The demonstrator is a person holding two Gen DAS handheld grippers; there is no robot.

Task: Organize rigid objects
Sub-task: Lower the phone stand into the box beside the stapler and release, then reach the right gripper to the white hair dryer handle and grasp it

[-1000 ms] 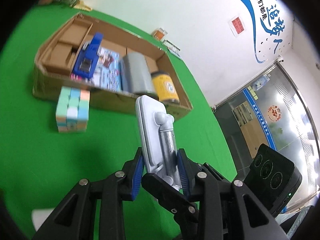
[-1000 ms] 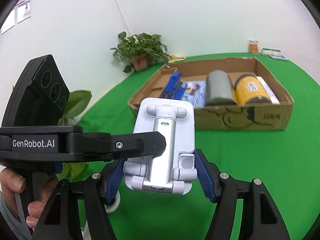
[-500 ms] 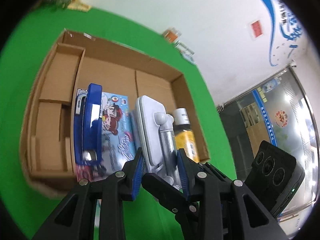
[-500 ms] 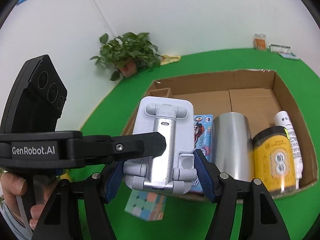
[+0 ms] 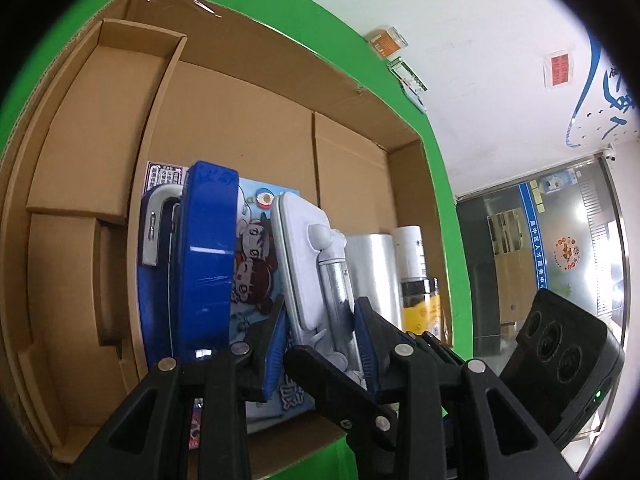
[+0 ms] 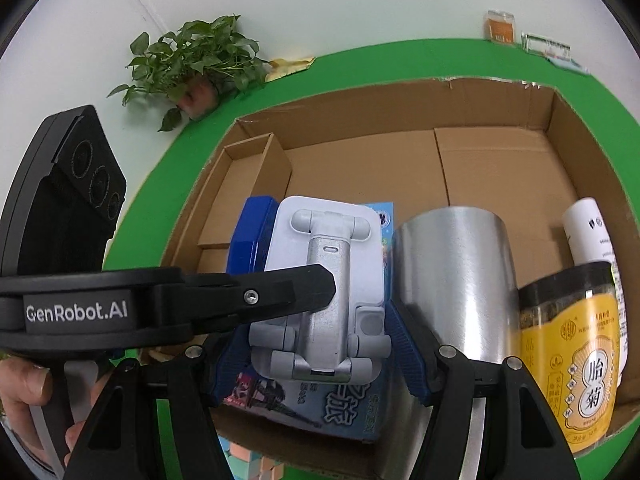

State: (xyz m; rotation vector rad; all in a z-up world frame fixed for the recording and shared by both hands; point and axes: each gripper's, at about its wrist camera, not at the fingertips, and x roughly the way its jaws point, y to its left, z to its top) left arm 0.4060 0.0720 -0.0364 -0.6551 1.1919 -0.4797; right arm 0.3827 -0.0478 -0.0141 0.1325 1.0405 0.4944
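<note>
Both grippers are shut on one white and silver folding phone stand (image 5: 316,276), also in the right wrist view (image 6: 324,292). My left gripper (image 5: 320,344) pinches its flat faces; my right gripper (image 6: 316,356) clamps its side edges. The stand hangs over the open cardboard box (image 5: 240,92), above a blue picture box (image 6: 332,400). Inside the box lie a blue stapler (image 5: 200,256), a steel cup (image 6: 452,276), a yellow-label jar (image 6: 576,360) and a white bottle (image 6: 588,232).
The box sits on a green table (image 6: 360,68). A cardboard divider (image 5: 96,120) takes its left end. A pastel cube (image 6: 248,464) lies outside the near wall. A potted plant (image 6: 196,60) and small items (image 6: 500,26) stand by the white wall.
Both grippers have carried the phone stand forward and down, from in front of the box to over its contents. The box now fills both views.
</note>
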